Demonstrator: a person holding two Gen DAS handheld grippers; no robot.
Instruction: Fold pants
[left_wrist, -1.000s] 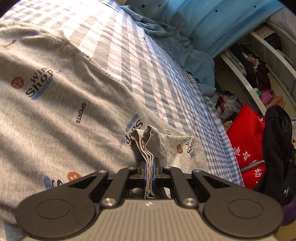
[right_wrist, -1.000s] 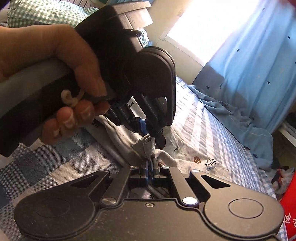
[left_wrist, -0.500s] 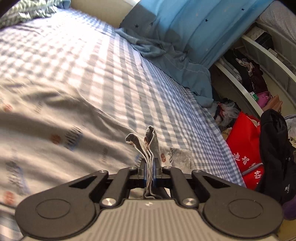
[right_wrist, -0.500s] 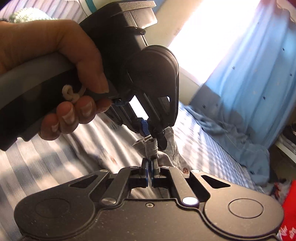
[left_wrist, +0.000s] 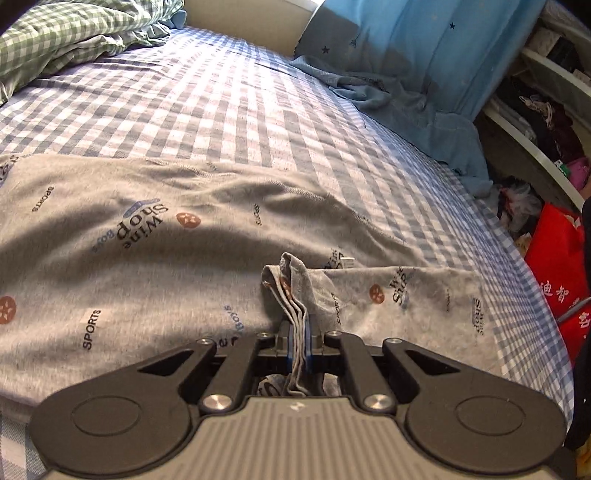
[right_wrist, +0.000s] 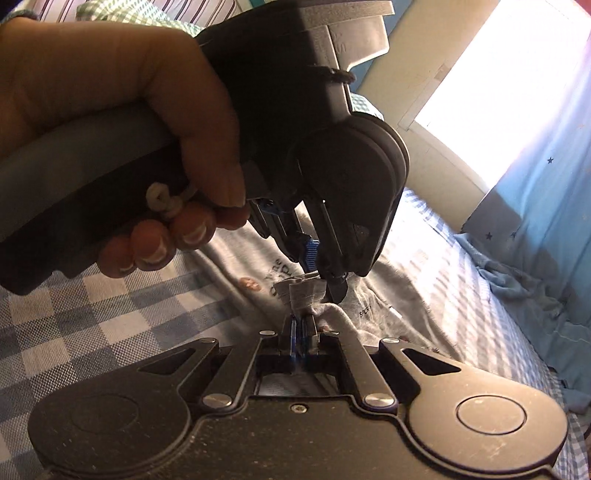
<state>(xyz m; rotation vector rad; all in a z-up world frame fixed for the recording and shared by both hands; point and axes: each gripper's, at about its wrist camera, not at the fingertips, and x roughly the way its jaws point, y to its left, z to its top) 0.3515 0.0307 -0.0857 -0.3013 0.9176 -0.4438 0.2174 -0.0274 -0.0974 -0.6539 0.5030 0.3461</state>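
Observation:
The grey printed pants (left_wrist: 155, 266) lie spread on the blue checked bed, folded over on themselves. My left gripper (left_wrist: 299, 332) is shut on a bunch of several layered fabric edges of the pants at their near edge. My right gripper (right_wrist: 299, 328) is shut on the same bunched edge of the pants (right_wrist: 369, 314). The left gripper's body and the hand holding it (right_wrist: 110, 122) fill the upper left of the right wrist view, its fingertips (right_wrist: 332, 284) just beyond mine.
A green checked pillow (left_wrist: 74, 33) lies at the far left of the bed (left_wrist: 221, 110). A blue curtain (left_wrist: 424, 48) and crumpled blue cloth (left_wrist: 436, 122) sit at the far right. Off the right edge are shelves (left_wrist: 546, 110) and a red bag (left_wrist: 557, 258).
Both grippers have carried the held pants edge across the bed and down. The pants now lie flatter, with more bare checked sheet visible beyond them.

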